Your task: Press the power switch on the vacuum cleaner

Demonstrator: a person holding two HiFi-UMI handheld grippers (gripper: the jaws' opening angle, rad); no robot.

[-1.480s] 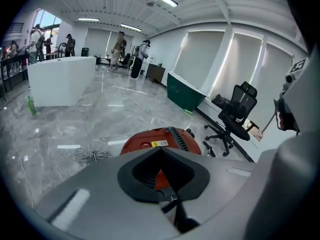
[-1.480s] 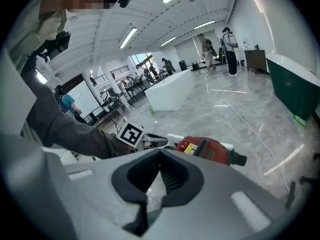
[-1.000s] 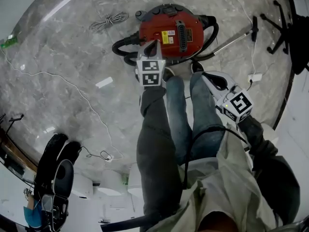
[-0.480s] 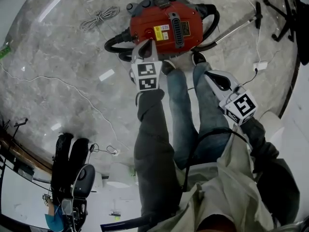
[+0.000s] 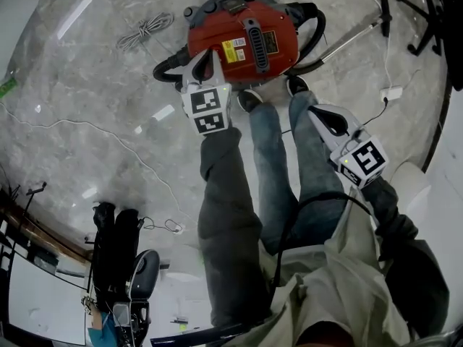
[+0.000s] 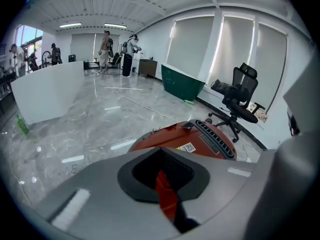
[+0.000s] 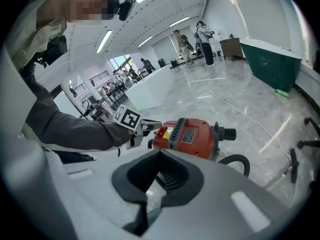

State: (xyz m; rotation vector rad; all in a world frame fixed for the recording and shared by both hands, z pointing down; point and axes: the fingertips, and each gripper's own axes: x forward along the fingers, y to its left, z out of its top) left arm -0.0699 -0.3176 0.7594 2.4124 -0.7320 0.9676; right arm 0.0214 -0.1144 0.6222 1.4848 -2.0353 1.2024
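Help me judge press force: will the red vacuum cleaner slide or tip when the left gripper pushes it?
The vacuum cleaner looks squat and broad, so it probably won't tip. On the glossy stone floor it may slide slightly away from the left gripper. Its looped hose looks flexible, so hardly a brace.

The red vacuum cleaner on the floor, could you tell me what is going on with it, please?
A person stands over the red vacuum cleaner with a hand-held gripper in each hand. The left hand-held gripper, jaws together and empty, points its tip at the vacuum's near end; whether it is pressing anything cannot be told. The right hand-held gripper, also shut and empty, hangs back above the person's leg.
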